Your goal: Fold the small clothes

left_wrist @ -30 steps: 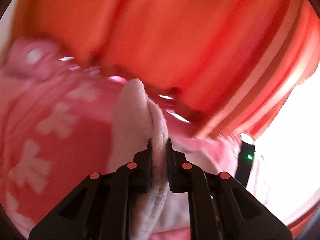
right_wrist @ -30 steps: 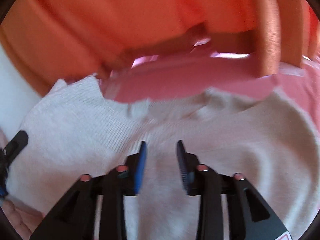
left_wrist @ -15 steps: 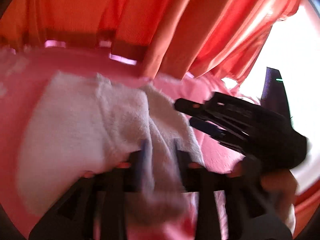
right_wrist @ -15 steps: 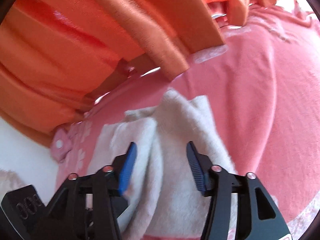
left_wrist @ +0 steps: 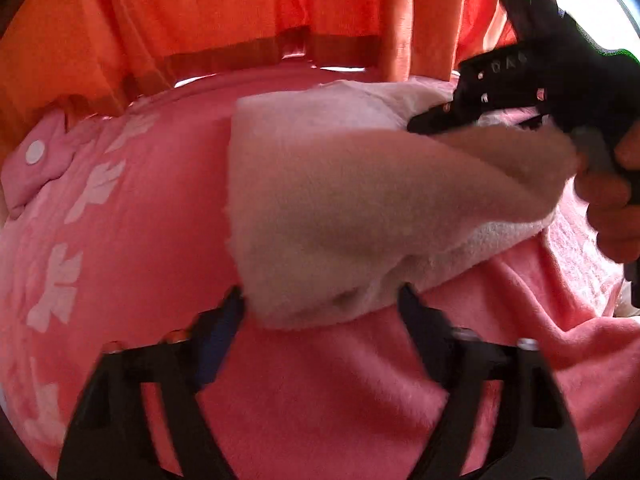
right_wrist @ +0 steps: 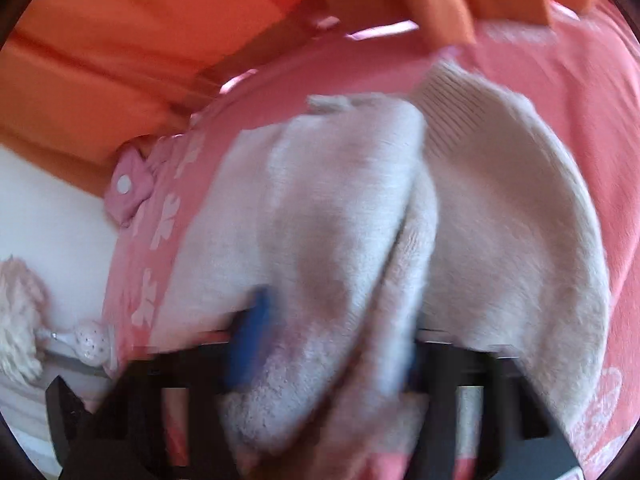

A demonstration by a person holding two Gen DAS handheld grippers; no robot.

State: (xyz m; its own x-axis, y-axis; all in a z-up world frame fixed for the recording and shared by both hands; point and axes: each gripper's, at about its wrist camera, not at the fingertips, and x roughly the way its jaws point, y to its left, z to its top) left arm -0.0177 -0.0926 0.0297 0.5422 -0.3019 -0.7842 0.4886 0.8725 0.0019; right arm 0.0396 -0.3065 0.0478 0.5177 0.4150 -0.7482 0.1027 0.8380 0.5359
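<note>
Now my left tongs [left_wrist: 320,300] stand released at the bottom centre of the left wrist view. Their jaws have just been opening, and they now sit spread to either side of the near edge of the cream fleece garment [left_wrist: 340,208] without pressing it; a second ago they were pinched on a fold of that same cloth. The garment lies in the middle of the frame on a pink blanket with white flowers [left_wrist: 120,240], which looks like a bed cover, with orange curtains [left_wrist: 240,12] across the top.

At the upper right of that view my right tongs [left_wrist: 432,120] reach in over the garment's far side, with my hand [left_wrist: 612,208] below them. In the blurred right wrist view these tongs [right_wrist: 320,344] have just been closing, and a thick ridge of the cream cloth runs between the jaws; they appear clenched on it.

So one fold seems laid down and let go, while my right side has taken a fresh hold, probably for the next fold.
</note>
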